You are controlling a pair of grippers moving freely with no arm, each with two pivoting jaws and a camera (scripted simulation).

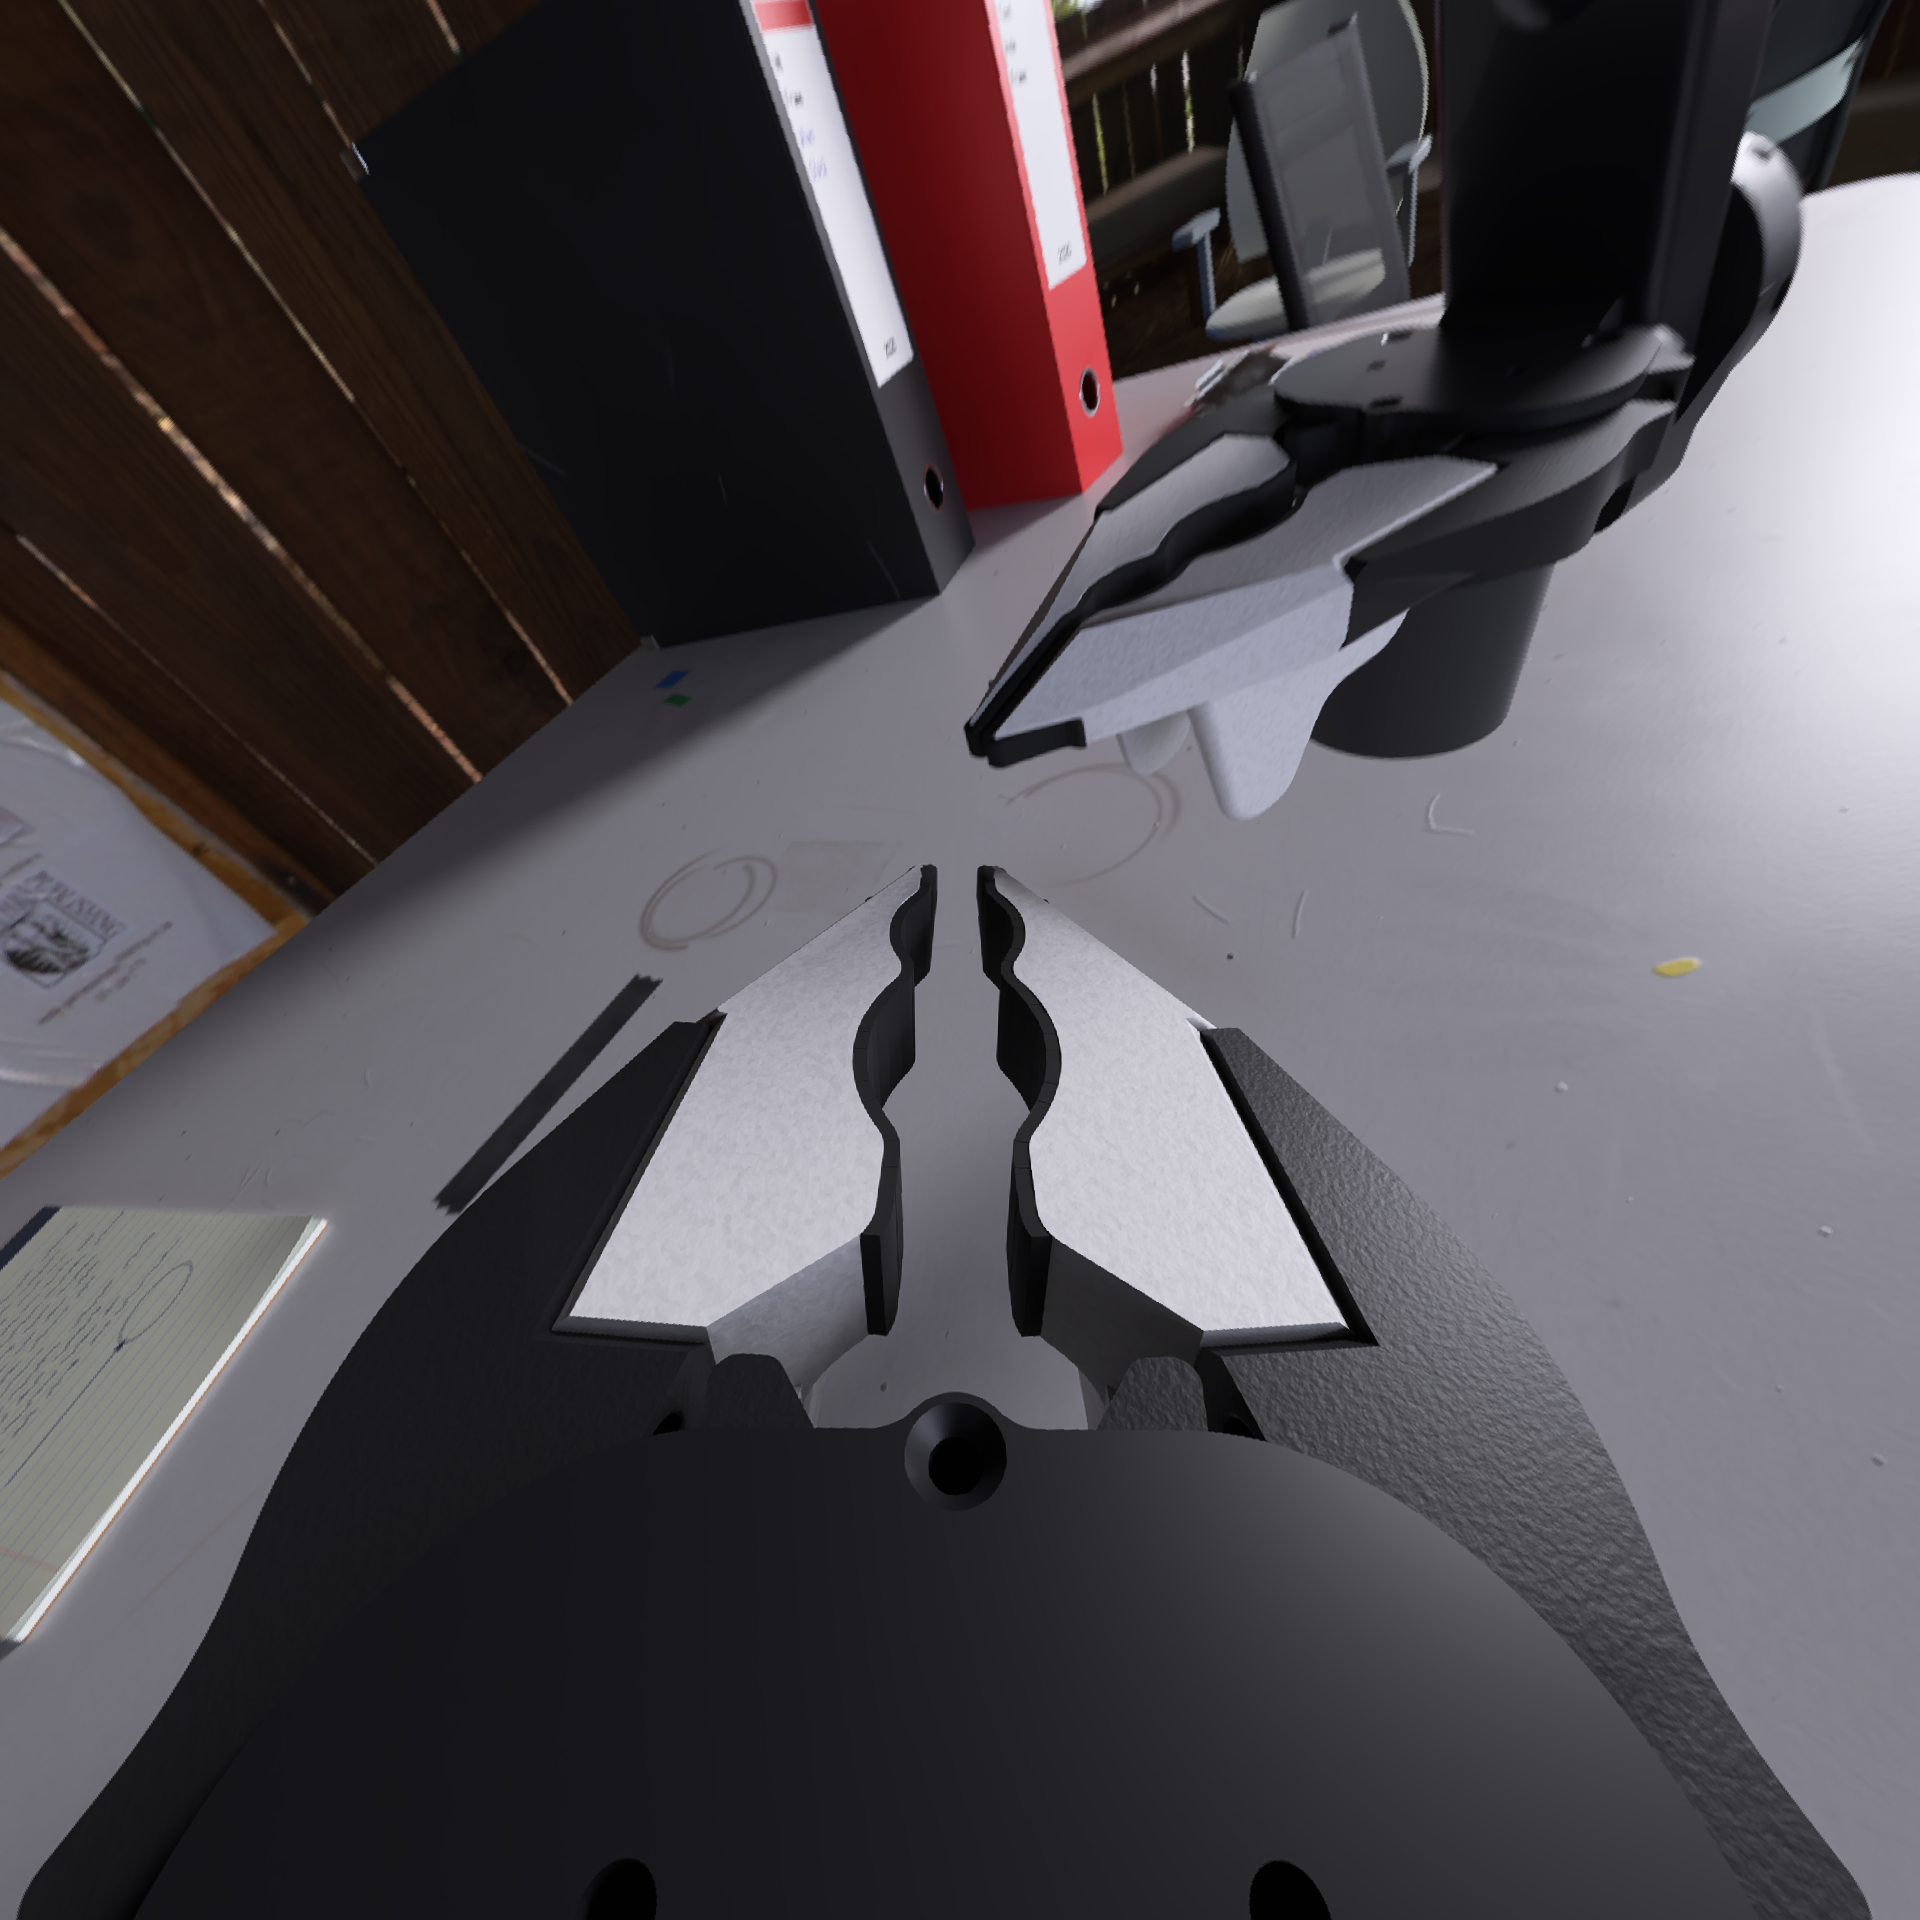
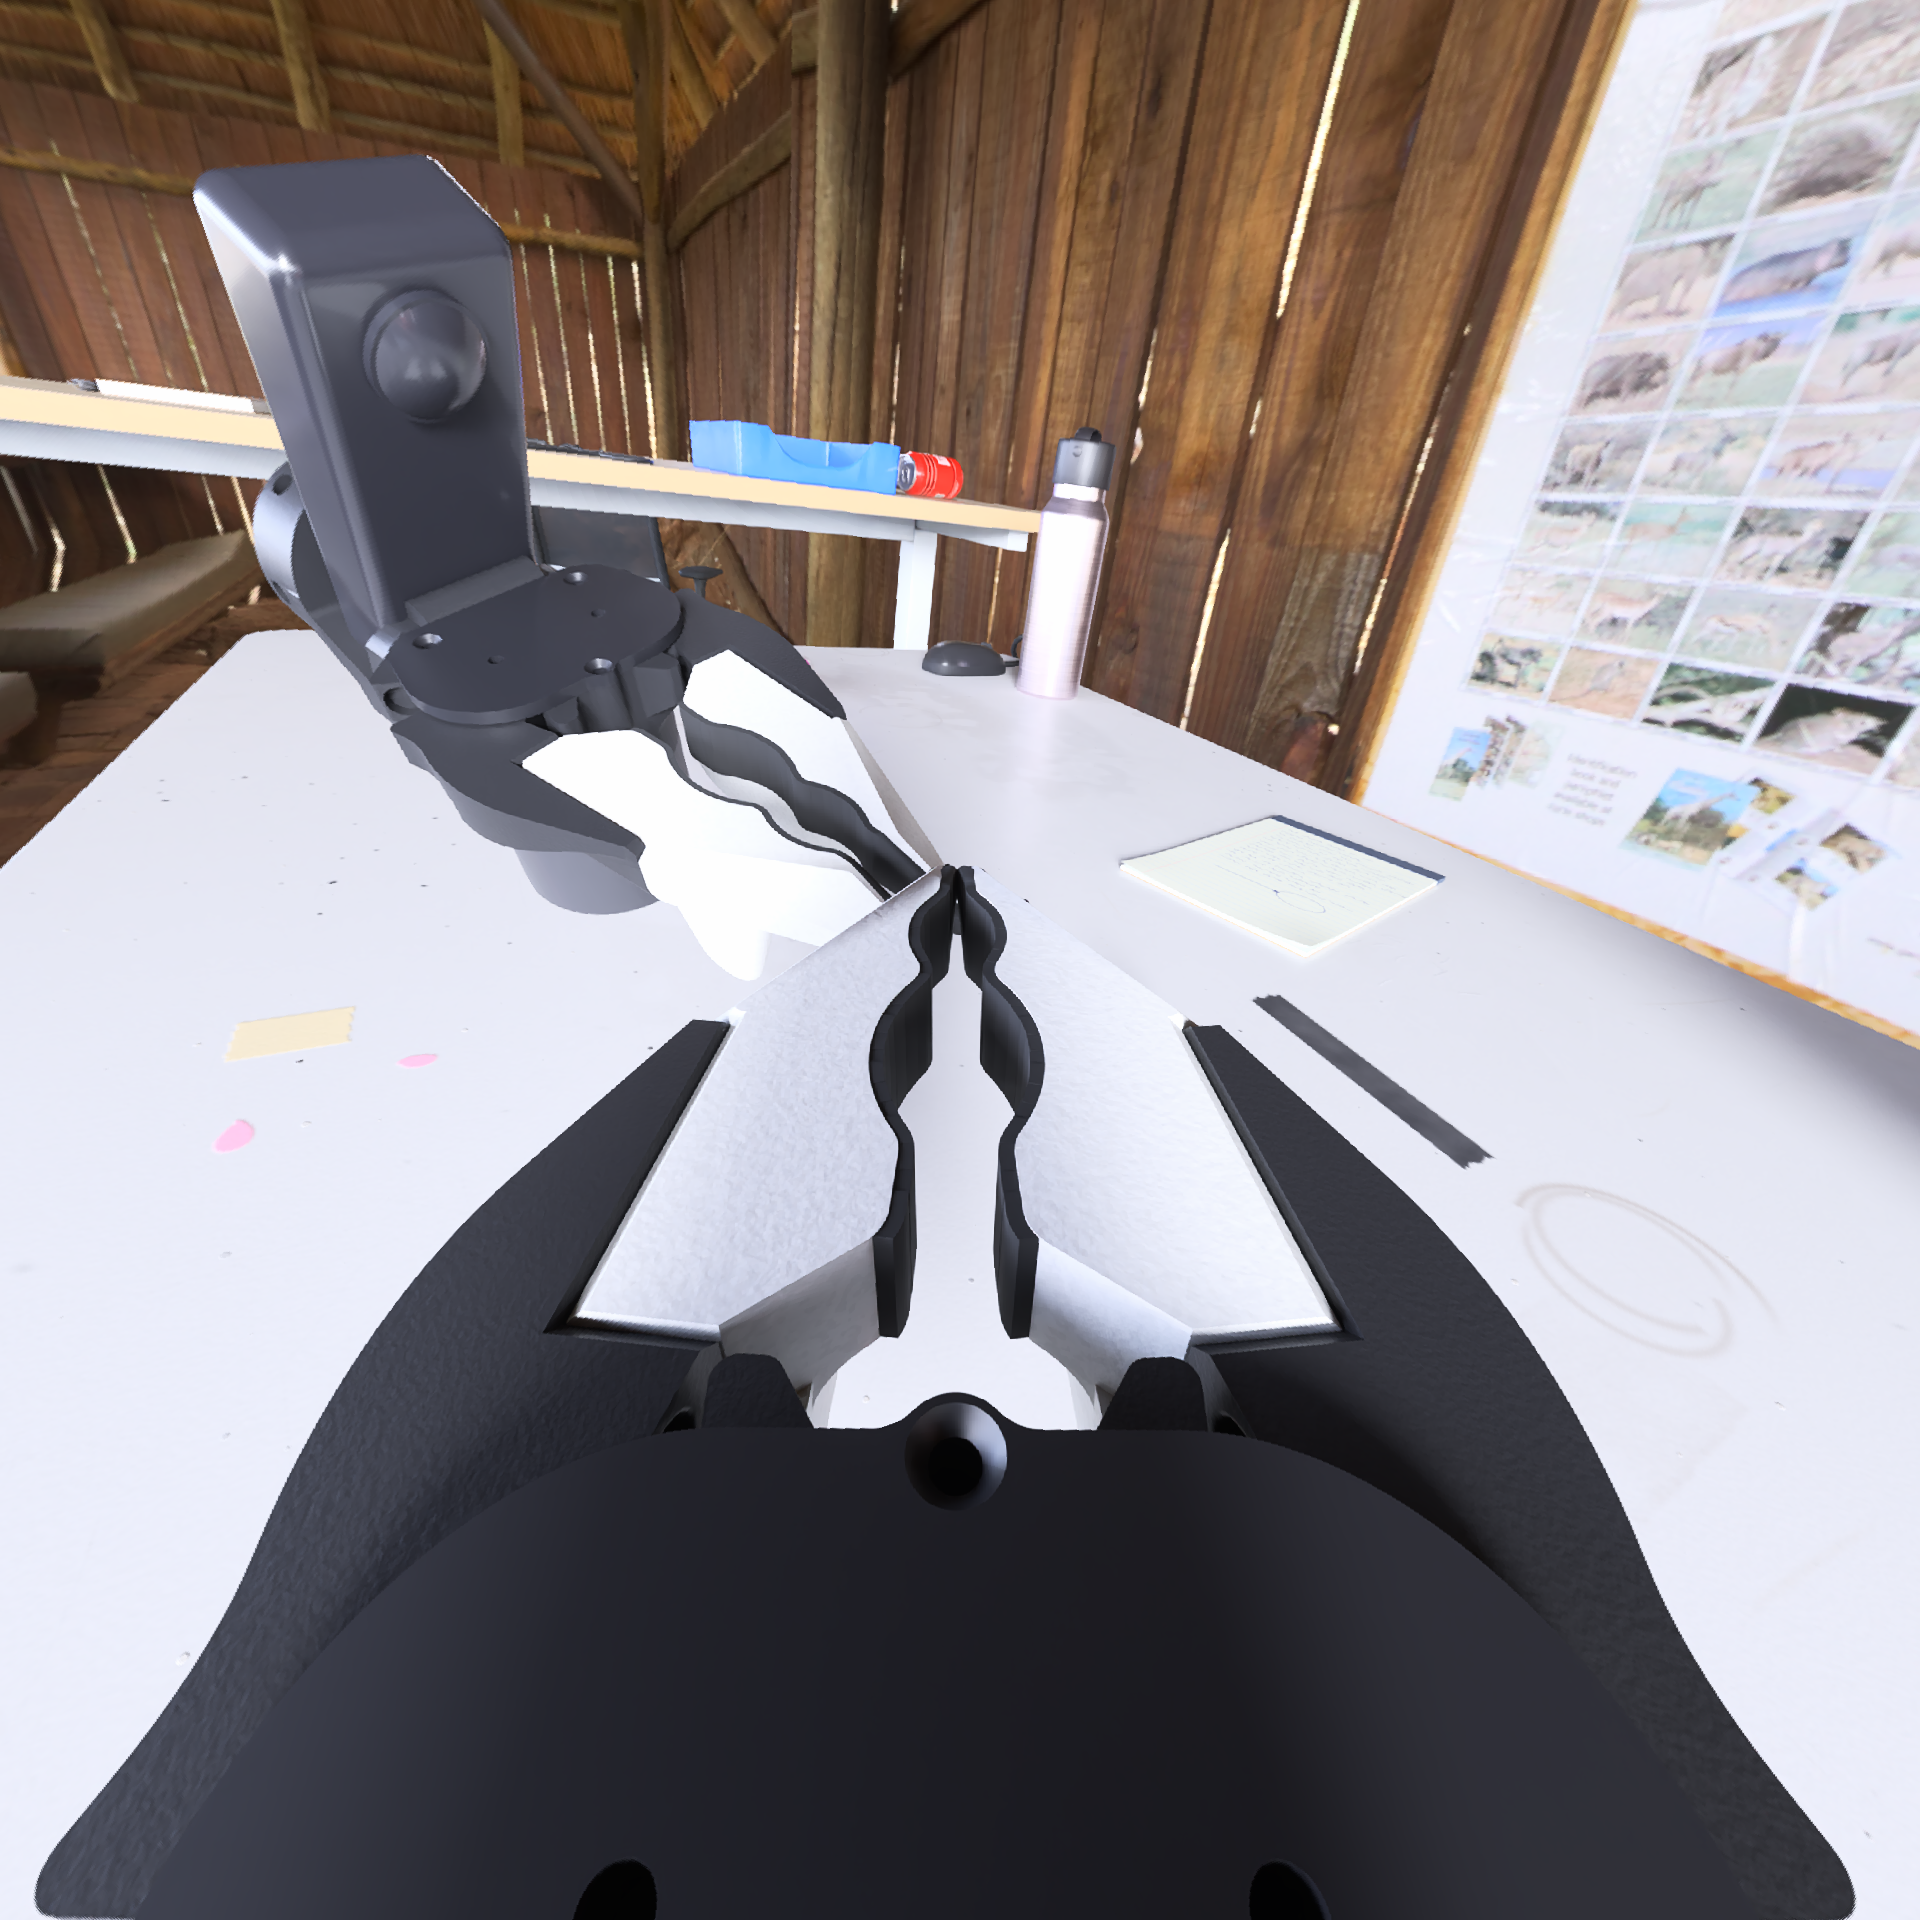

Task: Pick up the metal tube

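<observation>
No metal tube shows clearly in either view. A tall pale metal bottle (image 2: pixel 1065 571) with a dark cap stands upright at the far edge of the white table (image 2: pixel 1039 769). My left gripper (image 1: pixel 956 883) is low over the table with only a narrow gap between its tips and nothing in it. My right gripper (image 2: pixel 956 878) is shut and empty, its tips touching. The two grippers point at each other, tips close together. The right gripper also shows in the left wrist view (image 1: pixel 982 740), and the left gripper shows in the right wrist view (image 2: pixel 904 868).
A black binder (image 1: pixel 665 364) and a red binder (image 1: pixel 966 239) stand at the table's edge. A notepad (image 2: pixel 1283 881), a black tape strip (image 2: pixel 1371 1081) and a mouse (image 2: pixel 961 658) lie on the table. A poster board (image 2: pixel 1714 468) leans alongside.
</observation>
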